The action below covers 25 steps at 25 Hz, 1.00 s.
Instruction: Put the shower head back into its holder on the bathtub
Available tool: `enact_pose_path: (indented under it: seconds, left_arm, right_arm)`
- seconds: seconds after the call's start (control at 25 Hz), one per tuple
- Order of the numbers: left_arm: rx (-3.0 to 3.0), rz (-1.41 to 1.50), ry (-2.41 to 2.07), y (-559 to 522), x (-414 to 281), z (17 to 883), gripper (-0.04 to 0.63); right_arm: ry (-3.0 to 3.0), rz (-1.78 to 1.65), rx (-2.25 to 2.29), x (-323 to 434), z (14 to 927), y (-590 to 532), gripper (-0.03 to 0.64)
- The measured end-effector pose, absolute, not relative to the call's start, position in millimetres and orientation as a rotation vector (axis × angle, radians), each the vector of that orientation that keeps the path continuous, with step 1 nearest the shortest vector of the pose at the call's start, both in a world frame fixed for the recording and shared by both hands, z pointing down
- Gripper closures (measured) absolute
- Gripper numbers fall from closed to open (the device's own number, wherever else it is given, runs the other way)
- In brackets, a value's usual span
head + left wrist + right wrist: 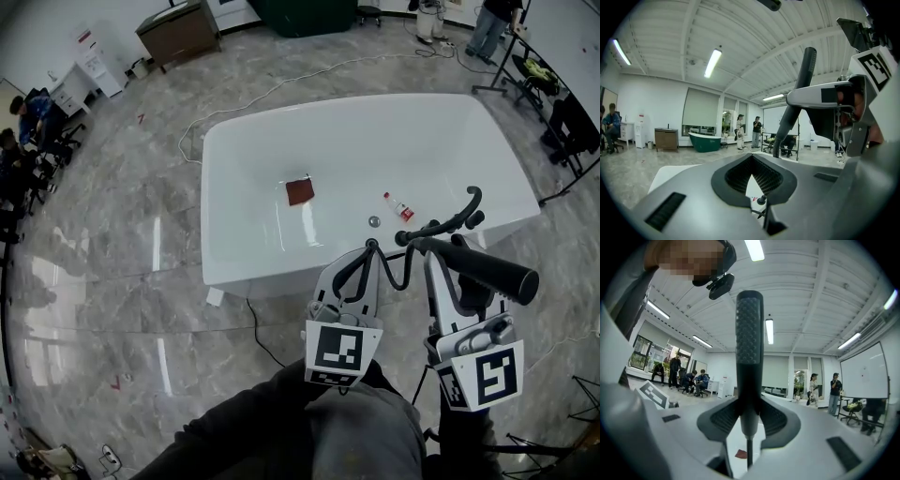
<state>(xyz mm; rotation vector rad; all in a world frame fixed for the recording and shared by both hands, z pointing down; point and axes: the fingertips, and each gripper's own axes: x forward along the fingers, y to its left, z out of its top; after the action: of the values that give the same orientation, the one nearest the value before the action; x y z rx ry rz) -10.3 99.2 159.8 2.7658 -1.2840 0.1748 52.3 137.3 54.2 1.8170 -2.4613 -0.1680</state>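
Note:
My right gripper point(439, 251) is shut on the black shower head point(492, 270), held just above the near rim of the white bathtub point(225, 187). Its thin black hose point(398, 272) loops down between the two grippers. The black curved holder and tap fitting point(452, 222) stands on the tub rim just beyond the shower head. In the right gripper view the textured handle point(749, 333) rises straight up from the shut jaws of the right gripper point(749, 416). My left gripper point(368, 248) hangs beside it with jaws together and nothing in them; from the left gripper point(752, 176) the handle point(799, 93) shows at the right.
Inside the tub lie a red square point(300, 191), a small bottle point(398, 207) and the drain point(374, 221). A white cable point(272, 94) runs over the marble floor behind the tub. People sit at the far left point(28, 122); black stands point(553, 103) are at the right.

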Motion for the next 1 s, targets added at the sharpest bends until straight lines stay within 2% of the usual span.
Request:
enact_pose_path:
  seconds: [1.0]
  left_arm:
    - [2.708,0.320,-1.399,29,54,174,0.592]
  right_arm:
    - [-2.666,-0.045,1.640,109,68,60,0.476]
